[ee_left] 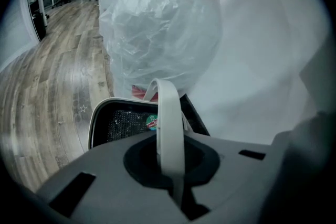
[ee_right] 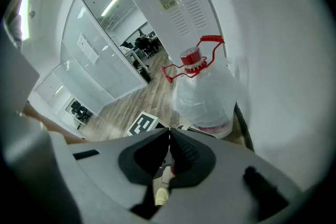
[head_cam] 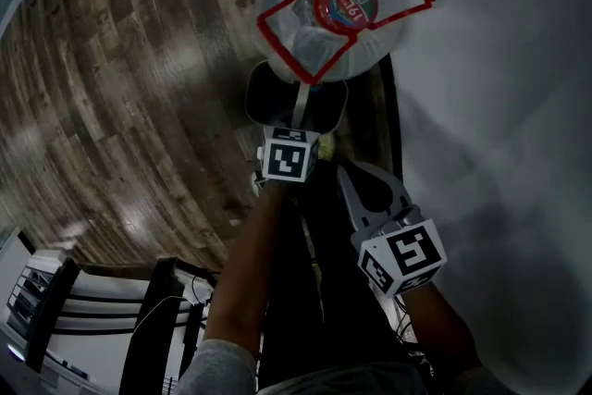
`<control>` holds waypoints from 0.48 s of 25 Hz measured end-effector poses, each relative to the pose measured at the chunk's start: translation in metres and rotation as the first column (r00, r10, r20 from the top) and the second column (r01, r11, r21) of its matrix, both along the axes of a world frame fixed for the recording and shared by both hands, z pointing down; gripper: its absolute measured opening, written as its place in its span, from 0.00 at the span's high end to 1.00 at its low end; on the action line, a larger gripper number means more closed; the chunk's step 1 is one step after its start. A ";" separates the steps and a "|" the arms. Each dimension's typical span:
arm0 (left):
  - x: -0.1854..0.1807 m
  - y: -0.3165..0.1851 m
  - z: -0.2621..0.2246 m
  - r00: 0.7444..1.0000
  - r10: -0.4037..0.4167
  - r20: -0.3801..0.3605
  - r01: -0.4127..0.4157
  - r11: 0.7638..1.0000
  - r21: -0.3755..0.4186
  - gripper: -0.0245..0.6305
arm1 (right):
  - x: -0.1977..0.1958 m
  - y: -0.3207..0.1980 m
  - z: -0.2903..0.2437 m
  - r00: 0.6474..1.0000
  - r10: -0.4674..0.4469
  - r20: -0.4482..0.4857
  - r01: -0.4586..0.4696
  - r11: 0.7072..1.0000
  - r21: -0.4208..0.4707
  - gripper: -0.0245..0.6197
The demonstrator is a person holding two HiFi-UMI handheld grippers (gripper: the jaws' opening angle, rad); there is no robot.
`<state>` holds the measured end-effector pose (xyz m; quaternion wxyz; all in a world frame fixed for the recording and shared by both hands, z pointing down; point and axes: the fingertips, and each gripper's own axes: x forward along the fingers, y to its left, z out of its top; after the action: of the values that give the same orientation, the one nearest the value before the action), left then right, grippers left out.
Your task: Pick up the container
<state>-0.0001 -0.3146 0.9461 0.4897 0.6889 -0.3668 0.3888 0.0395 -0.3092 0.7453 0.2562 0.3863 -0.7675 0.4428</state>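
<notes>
The white handle of the black container is pinched between the closed jaws of the left gripper. The container is seen over the wooden floor, apparently resting on it, just in front of a bagged water bottle beside the white wall. The right gripper is held apart from it, jaws pressed together.

Grey left tongs and right tongs carry black-and-white marker cubes, sleeves grey.
</notes>
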 end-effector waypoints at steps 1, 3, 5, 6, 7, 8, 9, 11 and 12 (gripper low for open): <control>0.000 0.001 -0.001 1.000 -0.002 0.002 0.002 1.000 -0.004 0.94 | 0.000 -0.001 -0.003 1.000 -0.001 -0.001 0.001 1.000 0.005 0.92; -0.002 0.004 -0.002 1.000 0.001 0.006 -0.001 1.000 -0.016 0.95 | 0.002 -0.002 -0.008 1.000 -0.003 -0.004 0.003 1.000 0.016 0.92; -0.006 0.011 -0.003 1.000 0.003 0.017 -0.003 0.999 -0.032 0.94 | 0.005 -0.003 -0.012 1.000 -0.004 -0.006 0.004 1.000 0.023 0.92; -0.009 0.014 -0.004 1.000 -0.002 0.024 0.003 0.999 -0.040 0.94 | 0.006 -0.003 -0.015 1.000 -0.003 -0.008 0.003 1.000 0.025 0.92; -0.012 0.018 -0.006 1.000 -0.013 0.029 0.014 0.999 -0.045 0.95 | 0.007 -0.003 -0.018 1.000 -0.001 -0.009 0.001 1.000 0.024 0.92; -0.015 0.021 -0.009 0.999 -0.029 0.029 0.030 0.998 -0.047 0.94 | 0.008 -0.004 -0.021 1.000 0.001 -0.010 -0.001 1.000 0.023 0.92; -0.017 0.022 -0.012 0.999 -0.045 0.026 0.046 0.998 -0.046 0.95 | 0.009 -0.004 -0.024 1.000 0.002 -0.010 -0.002 1.000 0.022 0.92; -0.019 0.023 -0.021 0.997 -0.071 0.015 0.071 0.997 -0.041 0.94 | 0.009 -0.006 -0.029 1.000 0.001 -0.013 -0.001 1.000 0.028 0.92; -0.021 0.024 -0.026 0.997 -0.077 0.015 0.077 0.996 -0.042 0.94 | 0.009 -0.007 -0.033 1.000 0.000 -0.015 0.001 0.999 0.033 0.92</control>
<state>-0.0208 -0.2909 0.9202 0.5163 0.6612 -0.3879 0.3819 0.0481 -0.3159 0.7123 0.2554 0.3935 -0.7730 0.4270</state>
